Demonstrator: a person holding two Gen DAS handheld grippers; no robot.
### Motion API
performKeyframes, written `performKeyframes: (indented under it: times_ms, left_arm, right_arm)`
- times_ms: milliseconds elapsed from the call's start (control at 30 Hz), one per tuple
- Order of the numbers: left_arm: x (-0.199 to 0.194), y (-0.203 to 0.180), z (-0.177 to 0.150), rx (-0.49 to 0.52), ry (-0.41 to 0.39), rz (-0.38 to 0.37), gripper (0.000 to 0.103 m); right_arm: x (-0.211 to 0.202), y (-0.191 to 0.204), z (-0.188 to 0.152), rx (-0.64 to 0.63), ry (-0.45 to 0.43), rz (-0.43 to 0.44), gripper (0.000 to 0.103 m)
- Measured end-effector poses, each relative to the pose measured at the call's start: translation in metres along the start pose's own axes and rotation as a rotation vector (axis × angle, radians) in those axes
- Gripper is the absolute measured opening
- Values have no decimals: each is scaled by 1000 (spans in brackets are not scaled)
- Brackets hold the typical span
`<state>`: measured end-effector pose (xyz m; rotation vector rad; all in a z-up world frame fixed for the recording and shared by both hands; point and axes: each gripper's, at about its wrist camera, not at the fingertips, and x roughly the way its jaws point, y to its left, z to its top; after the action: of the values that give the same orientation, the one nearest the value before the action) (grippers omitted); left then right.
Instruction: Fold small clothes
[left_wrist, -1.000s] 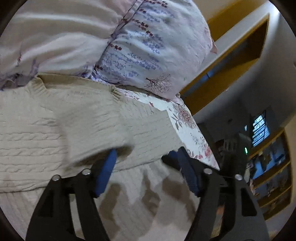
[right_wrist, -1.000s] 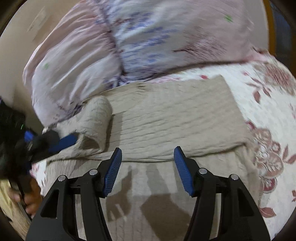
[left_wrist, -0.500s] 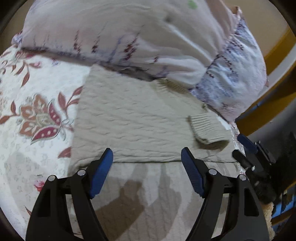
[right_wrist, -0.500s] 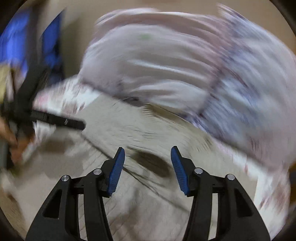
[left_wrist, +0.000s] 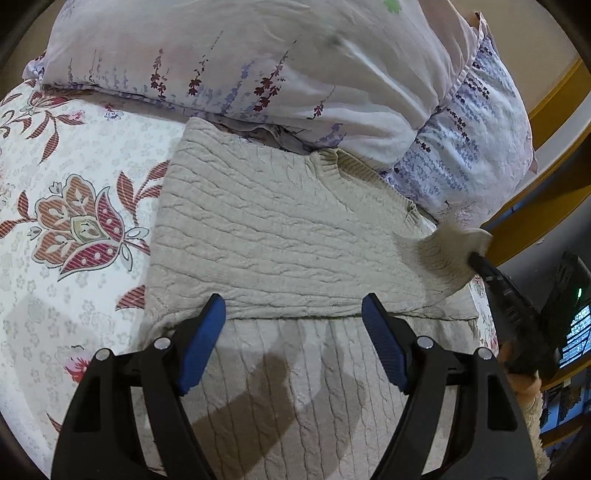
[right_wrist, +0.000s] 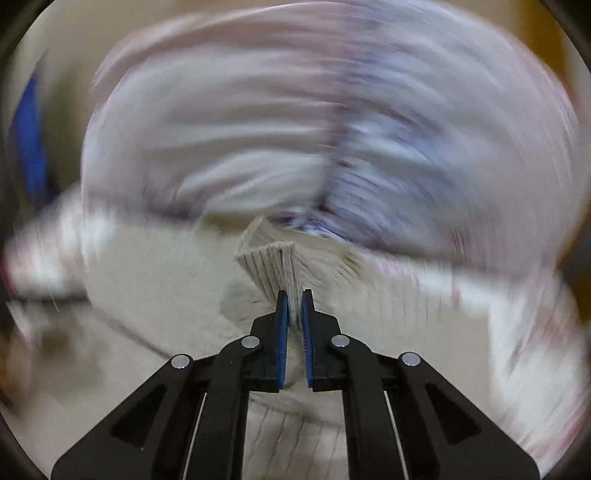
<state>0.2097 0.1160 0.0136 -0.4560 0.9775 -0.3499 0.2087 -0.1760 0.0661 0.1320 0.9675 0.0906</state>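
Note:
A beige cable-knit sweater (left_wrist: 280, 236) lies on the bed, its upper part folded down over the body. My left gripper (left_wrist: 293, 314) is open and empty, hovering just above the fold's edge. My right gripper (right_wrist: 294, 301) is shut on the ribbed sleeve cuff (right_wrist: 271, 264) and holds it lifted. In the left wrist view the right gripper (left_wrist: 476, 258) shows at the right, pinching the cuff (left_wrist: 454, 254) off the sweater's right side. The right wrist view is heavily blurred.
Two floral pillows (left_wrist: 280, 62) lie against the sweater's far edge. The floral bedspread (left_wrist: 74, 221) spreads to the left. A wooden bed frame (left_wrist: 546, 206) and dark shelves (left_wrist: 569, 332) stand beyond the bed's right side.
My right gripper has shut on the sleeve cuff and lifted it towards the right. My left gripper has let go of the sleeve, swung left and stays open above the fold.

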Motion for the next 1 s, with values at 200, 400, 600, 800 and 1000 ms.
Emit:
performKeyframes:
  times_ms: [200, 400, 600, 800, 1000]
  left_arm:
    - [0, -1, -1, 4, 1, -22, 84]
    - [2, -1, -2, 1, 8, -33, 88]
    - [3, -3, -2, 4, 11, -37, 89]
    - [0, -2, -1, -9, 20, -52, 90]
    - [-2, 0, -4, -10, 25, -63, 90]
  right_arm:
    - [10, -107, -36, 543, 148, 175, 14]
    - [18, -142, -49, 728, 175, 253, 37]
    - [33, -147, -51, 783, 193, 259, 29]
    - [2, -127, -35, 663, 67, 239, 8]
    - [-8, -116, -54, 591, 115, 101, 8]
